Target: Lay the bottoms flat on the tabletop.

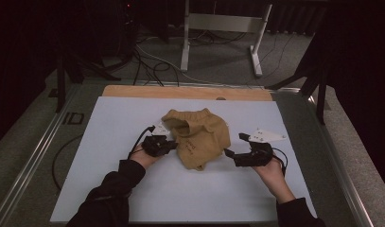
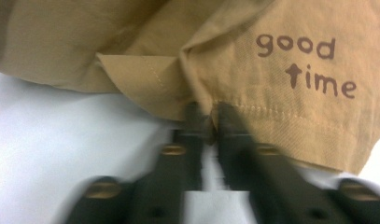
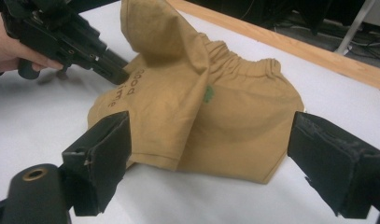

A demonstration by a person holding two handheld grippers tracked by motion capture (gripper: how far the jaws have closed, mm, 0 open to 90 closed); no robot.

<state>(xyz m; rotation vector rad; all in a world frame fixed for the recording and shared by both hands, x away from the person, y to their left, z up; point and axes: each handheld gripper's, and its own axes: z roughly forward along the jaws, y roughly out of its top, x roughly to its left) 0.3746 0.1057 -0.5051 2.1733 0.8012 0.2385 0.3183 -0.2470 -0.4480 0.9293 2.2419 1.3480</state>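
A pair of tan shorts (image 1: 197, 135) with an elastic waistband lies crumpled in the middle of the white board (image 1: 133, 189). The dark print "good time" (image 2: 304, 65) sits near one leg hem. My left gripper (image 2: 208, 119) is shut on that hem of the shorts (image 2: 131, 37), the cloth pinched between its black pads. In the high view the left gripper (image 1: 171, 144) touches the shorts' left side. My right gripper (image 1: 233, 145) stands open just right of the shorts. Its wide jaws frame the shorts (image 3: 234, 107) without touching them. The left gripper (image 3: 120, 77) bites the cloth at that view's upper left.
A wooden strip (image 1: 185, 92) borders the board's far edge. Metal rails (image 1: 34, 161) run along both sides of the table. Beyond the table, cables (image 1: 152, 64) lie on the floor beside a white metal stand (image 1: 221, 23).
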